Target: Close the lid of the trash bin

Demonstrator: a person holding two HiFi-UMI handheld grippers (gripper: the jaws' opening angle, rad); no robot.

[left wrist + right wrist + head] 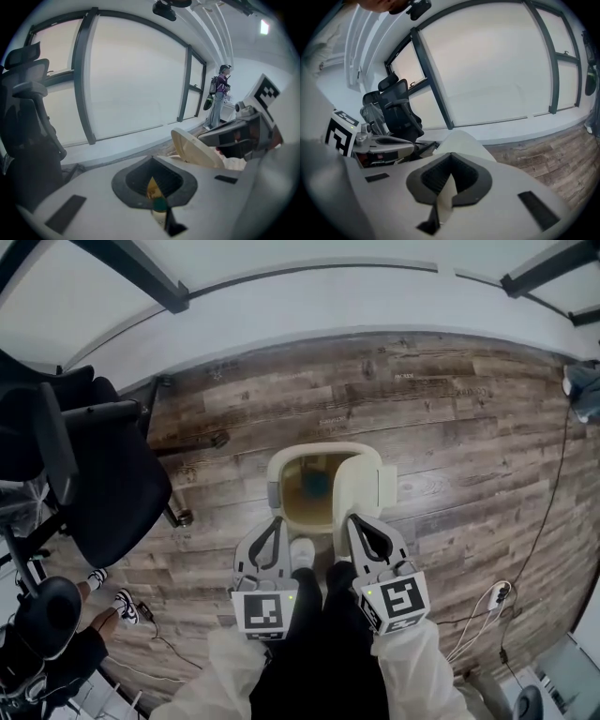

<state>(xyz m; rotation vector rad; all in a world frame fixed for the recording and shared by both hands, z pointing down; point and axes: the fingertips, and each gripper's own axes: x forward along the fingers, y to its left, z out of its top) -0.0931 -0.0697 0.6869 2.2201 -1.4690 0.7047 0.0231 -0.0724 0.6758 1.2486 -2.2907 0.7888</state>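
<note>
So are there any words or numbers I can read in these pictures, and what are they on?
No words or numbers here can be read.
On the left gripper, the left cube: a black-and-white square pattern, no letters.
On the right gripper, the right cube: the same sort of pattern.
On the floor: faint print on some planks, too small to read.
</note>
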